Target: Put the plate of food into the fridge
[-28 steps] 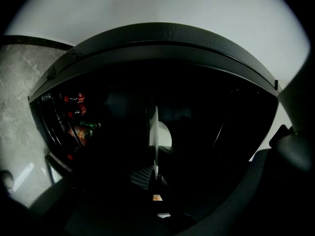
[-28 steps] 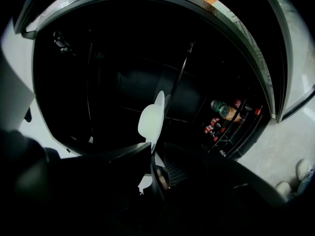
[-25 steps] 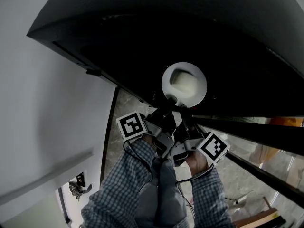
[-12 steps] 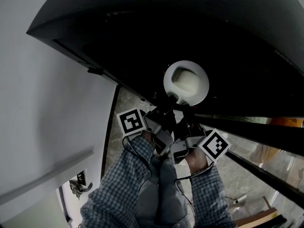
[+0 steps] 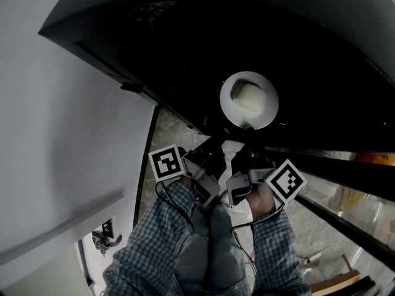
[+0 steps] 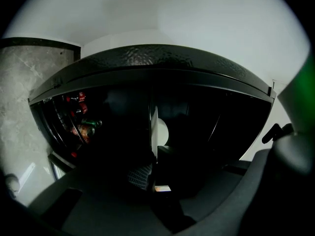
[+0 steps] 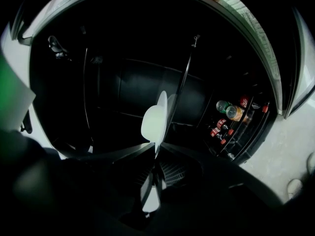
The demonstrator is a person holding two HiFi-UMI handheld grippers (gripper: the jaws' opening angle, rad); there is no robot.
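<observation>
Now you hold the round white plate (image 5: 229, 112) of pale food (image 5: 250, 97) just inside the dark, open fridge (image 5: 185, 42). Your left gripper (image 6: 153, 163) and right gripper (image 7: 155, 154) both pinch its near rim, jaws nearly together.

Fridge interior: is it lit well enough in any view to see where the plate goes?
Head view: fridge interior pure black, only the white plate stands out. Left gripper view: near-black, plate a thin edge-on sliver, door cans faint. Right gripper view: equally dark, plate and cans readable, shelves barely.
</observation>
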